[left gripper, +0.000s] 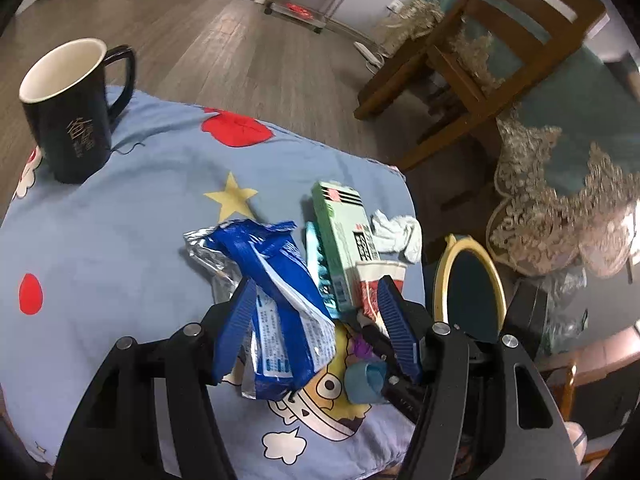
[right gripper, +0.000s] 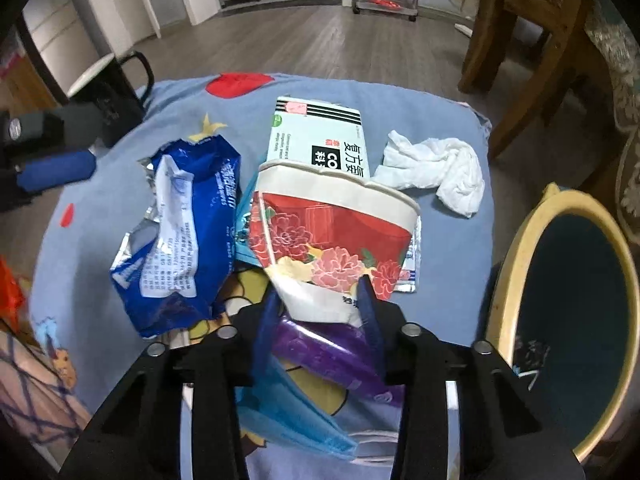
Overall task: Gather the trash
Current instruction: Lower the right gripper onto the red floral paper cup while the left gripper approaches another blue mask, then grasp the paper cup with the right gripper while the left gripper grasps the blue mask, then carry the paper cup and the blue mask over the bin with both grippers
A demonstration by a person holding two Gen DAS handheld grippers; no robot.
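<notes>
Right gripper (right gripper: 320, 300) half-closed around the base of the crumpled red floral paper cup (right gripper: 332, 232), fingers just touching it, firm grip not certain. Left gripper (left gripper: 316, 312) wide open, straddling the torn blue foil wipes wrapper (left gripper: 276, 300), nothing held. At twelve o'clock of the cup, pale green cardboard medicine box (right gripper: 316, 136); at two o'clock, wadded white tissue (right gripper: 436, 168). At three o'clock, off the blue cartoon cloth (right gripper: 448, 280), yellow-rimmed bin (right gripper: 516, 264), dark inside, contents unclear. Black ceramic mug (left gripper: 68, 108) at ten o'clock, inside white, seemingly empty. Risk: soft cup folding, slipping out short of the bin.
</notes>
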